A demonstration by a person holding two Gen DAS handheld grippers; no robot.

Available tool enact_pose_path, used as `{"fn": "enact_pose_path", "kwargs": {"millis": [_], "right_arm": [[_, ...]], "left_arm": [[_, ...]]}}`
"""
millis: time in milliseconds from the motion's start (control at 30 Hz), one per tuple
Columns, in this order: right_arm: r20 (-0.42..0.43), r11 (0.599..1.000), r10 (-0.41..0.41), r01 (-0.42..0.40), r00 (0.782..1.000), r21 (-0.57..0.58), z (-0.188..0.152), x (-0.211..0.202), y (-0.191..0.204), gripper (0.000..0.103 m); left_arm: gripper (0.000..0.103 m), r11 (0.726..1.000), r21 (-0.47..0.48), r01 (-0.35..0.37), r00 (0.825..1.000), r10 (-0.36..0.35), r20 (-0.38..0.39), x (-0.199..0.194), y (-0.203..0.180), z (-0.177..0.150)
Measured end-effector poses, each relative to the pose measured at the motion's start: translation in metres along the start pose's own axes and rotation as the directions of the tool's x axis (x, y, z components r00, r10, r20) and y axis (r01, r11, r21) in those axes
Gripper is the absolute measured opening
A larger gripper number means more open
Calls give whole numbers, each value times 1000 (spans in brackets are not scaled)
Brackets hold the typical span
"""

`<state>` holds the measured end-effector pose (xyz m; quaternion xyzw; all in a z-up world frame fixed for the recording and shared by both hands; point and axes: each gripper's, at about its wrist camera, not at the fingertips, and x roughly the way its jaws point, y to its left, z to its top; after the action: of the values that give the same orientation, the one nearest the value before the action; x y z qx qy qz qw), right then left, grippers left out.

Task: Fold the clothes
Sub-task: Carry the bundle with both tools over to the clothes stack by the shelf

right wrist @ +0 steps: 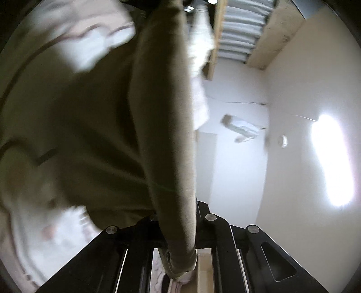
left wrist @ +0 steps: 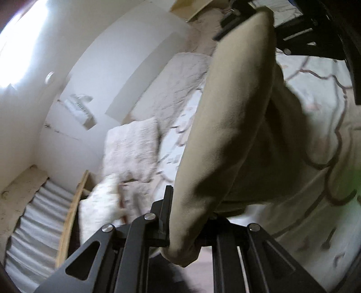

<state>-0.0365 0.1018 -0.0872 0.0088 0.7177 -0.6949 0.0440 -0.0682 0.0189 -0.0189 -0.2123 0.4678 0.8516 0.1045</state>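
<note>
A beige garment hangs stretched in the air between my two grippers, above a bed. My left gripper is shut on one end of it; the cloth runs from its jaws up to the other gripper at the top of the left wrist view. My right gripper is shut on the other end of the garment, which fills the left half of the right wrist view and drapes downward. The fingertips of both grippers are mostly hidden by cloth.
Below lies a bed with a white patterned cover and textured cream pillows. A white wall stands beyond, with an air conditioner. A wooden bed frame edge and ribbed mattress are at the left.
</note>
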Motion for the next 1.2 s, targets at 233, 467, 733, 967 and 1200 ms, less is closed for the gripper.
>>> {"fn": "enact_pose_path", "kwargs": {"millis": [233,467,733,967,1200], "right_arm": [[93,978,-176,164,980,126,98,16,-145,9],[149,944,-227,180,962,276,216,43,-248,9],[229,904,-92,-15,969,428,333,87,-289,9],[297,920,-40,-81,954,383,390,100,-260,9],[305,944,-38,-65,952,322,431,122,-227,9]], "left_arm": [[13,968,-204,-147,989,142,-39,-38,171,-18],[13,857,-410,-313,949,293,-113,-48,315,-66],[13,764,-534,-361,933,305,-193,-20,388,-157],[13,741,-567,-359,933,274,-233,-5,376,-221],[13,723,-583,-370,927,246,-283,30,372,-246]]}}
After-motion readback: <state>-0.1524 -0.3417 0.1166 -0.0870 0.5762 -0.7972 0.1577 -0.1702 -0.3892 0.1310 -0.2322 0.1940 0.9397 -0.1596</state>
